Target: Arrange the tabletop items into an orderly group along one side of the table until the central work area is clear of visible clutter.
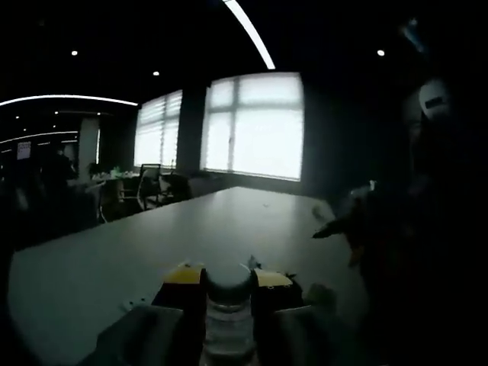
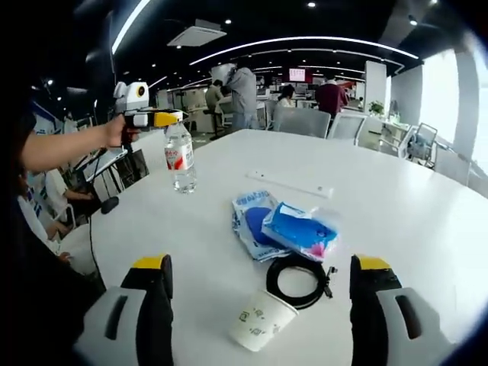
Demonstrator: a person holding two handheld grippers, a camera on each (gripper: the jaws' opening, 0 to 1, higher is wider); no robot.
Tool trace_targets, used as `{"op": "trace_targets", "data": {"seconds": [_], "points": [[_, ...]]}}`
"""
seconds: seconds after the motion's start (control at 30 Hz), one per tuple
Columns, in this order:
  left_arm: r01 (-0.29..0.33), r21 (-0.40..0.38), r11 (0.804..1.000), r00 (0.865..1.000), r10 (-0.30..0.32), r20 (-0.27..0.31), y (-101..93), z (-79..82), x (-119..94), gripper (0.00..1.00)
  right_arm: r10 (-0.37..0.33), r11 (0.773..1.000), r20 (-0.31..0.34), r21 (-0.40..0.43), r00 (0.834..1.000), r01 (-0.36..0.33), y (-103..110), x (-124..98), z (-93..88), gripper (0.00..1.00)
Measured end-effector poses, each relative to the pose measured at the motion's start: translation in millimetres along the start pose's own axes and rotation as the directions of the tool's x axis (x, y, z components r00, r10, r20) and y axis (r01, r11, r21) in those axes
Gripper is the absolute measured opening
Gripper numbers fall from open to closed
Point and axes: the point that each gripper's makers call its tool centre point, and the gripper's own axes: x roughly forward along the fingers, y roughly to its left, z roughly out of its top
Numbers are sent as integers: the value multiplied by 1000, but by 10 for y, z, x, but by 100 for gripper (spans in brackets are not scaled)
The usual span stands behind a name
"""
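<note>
Left gripper (image 1: 229, 276) is clamped on the water bottle (image 1: 228, 320) at its cap, seen at 6 o'clock in left gripper view. In right gripper view the same bottle (image 2: 181, 158) stands at 10 o'clock near the white table (image 2: 396, 206) edge, left gripper (image 2: 164, 119) on its cap. Right gripper (image 2: 259, 286) hangs wide open, empty, over a tipped paper cup (image 2: 261, 321). Just beyond the cup: black cable coil (image 2: 299, 280), blue tissue pack (image 2: 300, 229) (lying on a blue-white pouch (image 2: 250, 220)).

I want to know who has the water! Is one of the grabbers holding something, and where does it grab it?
The left gripper holds the water bottle by its cap and neck. The right gripper is open and holds nothing; a paper cup lies between its jaws.
</note>
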Motion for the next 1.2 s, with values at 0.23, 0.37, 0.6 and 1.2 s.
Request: {"op": "trace_targets", "data": {"seconds": [0.23, 0.37, 0.6, 1.2], "points": [[108, 65, 992, 993, -105, -49, 31, -146, 115, 18, -7, 1000, -28, -11, 1000, 7, -20, -34, -63, 95], [185, 55, 981, 980, -181, -81, 1, -214, 181, 18, -24, 1000, -46, -1, 999, 24, -53, -63, -120, 95], [219, 58, 974, 970, -211, -123, 92, -276, 226, 18, -52, 998, -65, 24, 997, 53, -151, -88, -200, 95], [318, 33, 947, 914, -297, -277, 318, -655, 178, 18, -100, 994, -114, 37, 988, 104, -300, -4, -303, 94]]}}
